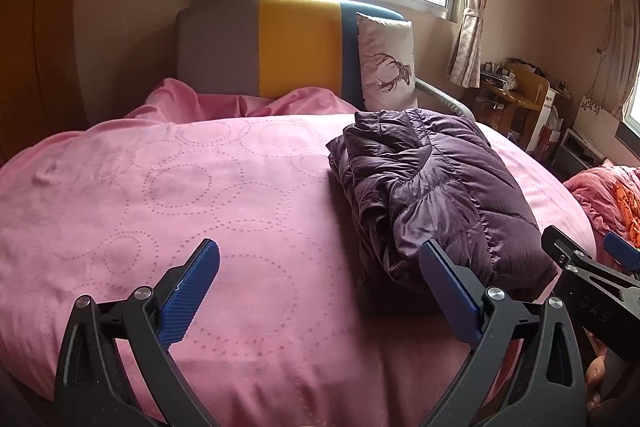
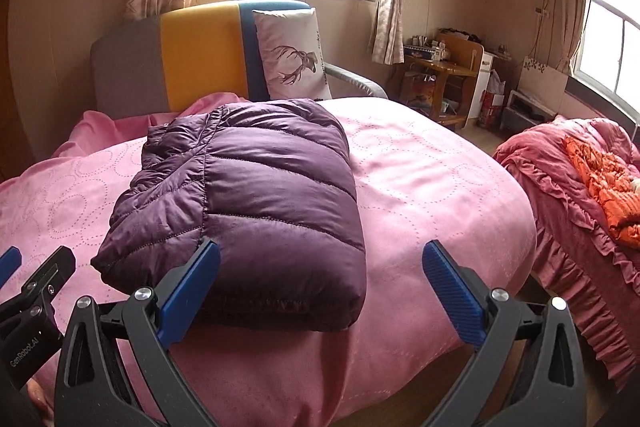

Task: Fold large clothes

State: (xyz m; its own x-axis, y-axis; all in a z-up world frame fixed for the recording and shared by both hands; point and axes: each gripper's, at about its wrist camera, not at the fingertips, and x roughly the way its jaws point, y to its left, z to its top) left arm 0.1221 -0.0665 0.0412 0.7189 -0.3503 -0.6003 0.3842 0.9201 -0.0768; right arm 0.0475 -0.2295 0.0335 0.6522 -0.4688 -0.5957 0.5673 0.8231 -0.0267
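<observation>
A dark purple quilted down jacket (image 1: 432,187) lies folded into a compact bundle on the pink bed cover (image 1: 180,187). It also shows in the right wrist view (image 2: 256,195). My left gripper (image 1: 320,259) is open and empty, above the cover just left of the jacket's near end. My right gripper (image 2: 320,259) is open and empty, at the jacket's near right corner, a little short of it. The right gripper's tip shows at the right edge of the left wrist view (image 1: 584,263), and the left gripper's tip at the left edge of the right wrist view (image 2: 36,279).
A grey, yellow and blue headboard (image 2: 192,59) and a white deer pillow (image 2: 292,55) stand at the far end of the bed. A second bed with red-pink bedding (image 2: 588,179) stands to the right. A wooden desk (image 2: 440,75) is by the far wall.
</observation>
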